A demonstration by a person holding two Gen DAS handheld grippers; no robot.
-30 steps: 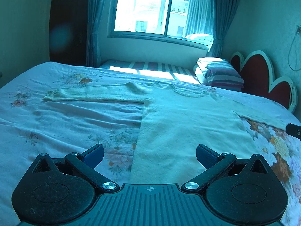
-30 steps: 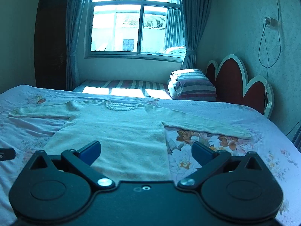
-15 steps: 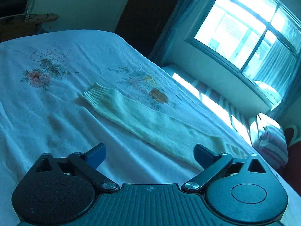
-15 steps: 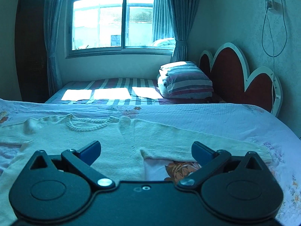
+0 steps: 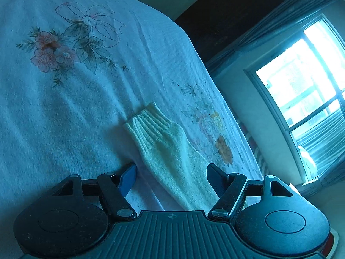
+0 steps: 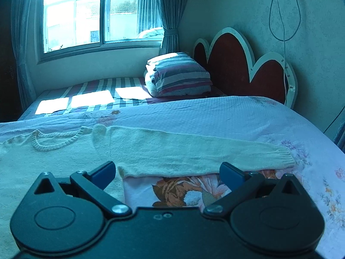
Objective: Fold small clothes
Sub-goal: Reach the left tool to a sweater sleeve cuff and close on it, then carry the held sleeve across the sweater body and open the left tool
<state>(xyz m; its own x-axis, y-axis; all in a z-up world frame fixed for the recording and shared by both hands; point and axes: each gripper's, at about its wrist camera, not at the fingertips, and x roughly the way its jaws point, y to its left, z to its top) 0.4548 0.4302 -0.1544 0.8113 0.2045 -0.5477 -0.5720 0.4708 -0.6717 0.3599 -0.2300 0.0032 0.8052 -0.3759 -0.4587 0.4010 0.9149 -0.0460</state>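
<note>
A cream knitted sweater (image 6: 64, 159) lies flat on the bed, sleeves spread to both sides. In the left wrist view its left sleeve (image 5: 172, 155) with a ribbed cuff (image 5: 151, 125) runs between the fingers of my left gripper (image 5: 171, 176); the jaws are closing and the pads stand apart from the fabric. In the right wrist view my right gripper (image 6: 168, 173) is open, low over the armpit where the right sleeve (image 6: 194, 151) meets the body. That sleeve stretches to the right, ending in a cuff (image 6: 284, 155).
The bed carries a pale bedspread (image 5: 64, 108) with flower prints. A striped folded quilt (image 6: 179, 75) and a red scalloped headboard (image 6: 237, 64) stand at the far right. A window (image 6: 94, 15) with curtains is behind, and a cable (image 6: 284, 21) hangs on the wall.
My left gripper swung left from the sweater's body to the left sleeve's cuff end, rolled, dropped lower, and its jaws narrowed. My right gripper shifted right towards the right sleeve.
</note>
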